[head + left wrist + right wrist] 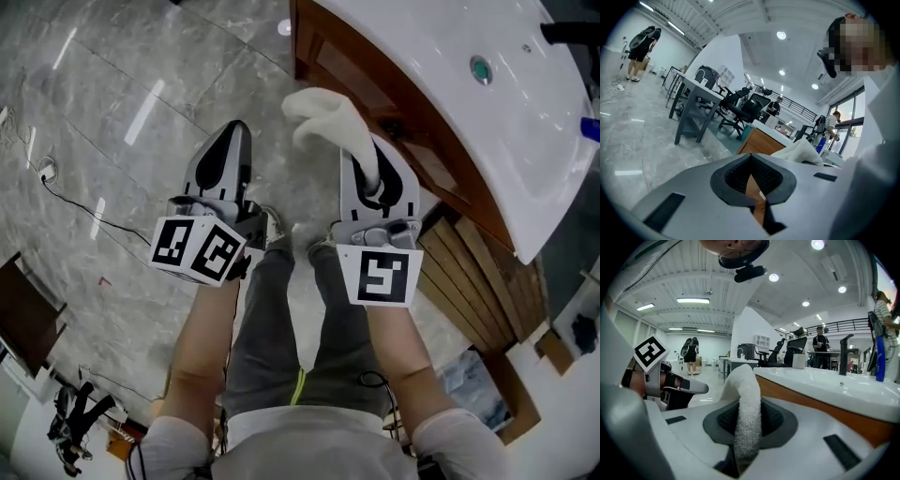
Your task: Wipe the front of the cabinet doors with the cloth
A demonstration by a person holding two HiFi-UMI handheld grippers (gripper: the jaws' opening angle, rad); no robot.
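The grey marble floor (112,112) fills most of the head view. The white counter (450,103) with its basin runs along the upper right, and the wooden cabinet doors (422,155) sit beneath it. The right gripper (377,173) has its jaws clamped on the white cloth (328,117), which stands up from them in a loose fold, near the doors but apart from them. The left gripper (225,155) is pinched together on nothing. Wiping likely hasn't begun. The right gripper should lower the cloth flat against a door front and wipe in overlapping strokes. Only cloth should touch the wood, never the jaws, and the left gripper should stay clear.
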